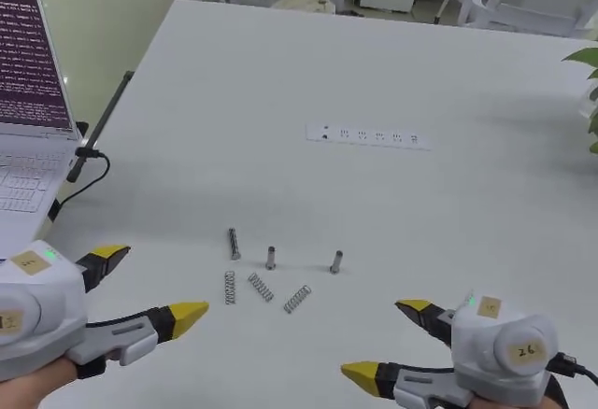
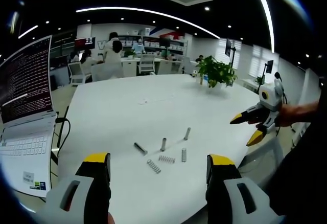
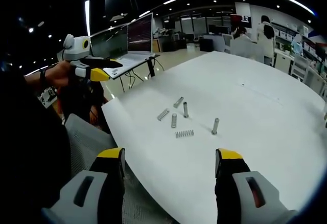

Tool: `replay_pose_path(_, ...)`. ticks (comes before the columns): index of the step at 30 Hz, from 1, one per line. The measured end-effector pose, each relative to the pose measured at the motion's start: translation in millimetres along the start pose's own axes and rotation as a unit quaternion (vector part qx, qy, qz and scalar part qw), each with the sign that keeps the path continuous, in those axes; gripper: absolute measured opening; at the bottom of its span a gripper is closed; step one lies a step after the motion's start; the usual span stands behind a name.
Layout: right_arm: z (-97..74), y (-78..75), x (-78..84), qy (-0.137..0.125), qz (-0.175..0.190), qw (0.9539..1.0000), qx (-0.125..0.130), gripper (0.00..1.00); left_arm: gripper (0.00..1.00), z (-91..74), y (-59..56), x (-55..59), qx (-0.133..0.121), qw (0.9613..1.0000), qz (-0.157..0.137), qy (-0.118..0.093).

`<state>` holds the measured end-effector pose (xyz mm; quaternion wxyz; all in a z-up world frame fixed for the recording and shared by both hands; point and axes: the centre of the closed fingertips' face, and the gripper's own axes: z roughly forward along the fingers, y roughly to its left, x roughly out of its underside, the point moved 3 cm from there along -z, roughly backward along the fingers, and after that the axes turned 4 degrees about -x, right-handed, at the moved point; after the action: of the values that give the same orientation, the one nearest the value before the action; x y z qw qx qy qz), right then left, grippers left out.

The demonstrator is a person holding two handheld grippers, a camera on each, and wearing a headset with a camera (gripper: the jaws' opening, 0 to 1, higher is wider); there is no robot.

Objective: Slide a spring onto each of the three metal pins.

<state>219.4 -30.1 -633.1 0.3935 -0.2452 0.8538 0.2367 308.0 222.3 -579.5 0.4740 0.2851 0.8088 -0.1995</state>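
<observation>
– White table (image 1: 392, 213) in an open office, yes? What else sits on it?

– At the 9 o'clock edge an open laptop (image 1: 28, 129) with lines of text on its screen; a white power strip (image 1: 369, 135) lies towards 12 o'clock. A green plant (image 1: 587, 91) shows at 3 o'clock. Desks, chairs and ceiling lights fill the room behind.

– Where are the parts relative to the fingers?

– Nothing is between them. The left gripper (image 1: 157, 281) hangs over the near edge with its yellow-tipped jaws spread wide and empty; the springs (image 1: 261, 287) lie at about its 3 o'clock, near but apart. The right gripper (image 1: 381, 339) is likewise released and empty, with the parts at its 10 o'clock.

– Count them.

– Three metal pins (image 1: 271, 258) in a loose row: the 9 o'clock one lies on its side, the other two stand upright. Three springs lie flat just nearer the person than the pins, none on a pin, none touching another.
</observation>
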Motion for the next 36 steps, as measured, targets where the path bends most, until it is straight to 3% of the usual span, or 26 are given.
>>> replay_pose_path(18, -5.8, -7.8, -0.9, -0.006, 0.010, 0.9998, 0.014, 0.70, 0.72, -3.0, 9.1, -1.4, -0.011, 0.9998, -0.016, -0.009)
replay_pose_path(36, -8.5, -5.3, -2.0, -0.007, 0.013, 0.9997, 0.020, 0.70, 0.70, 1.0, 15.7, 0.0, -0.010, 0.9996, -0.024, -0.010)
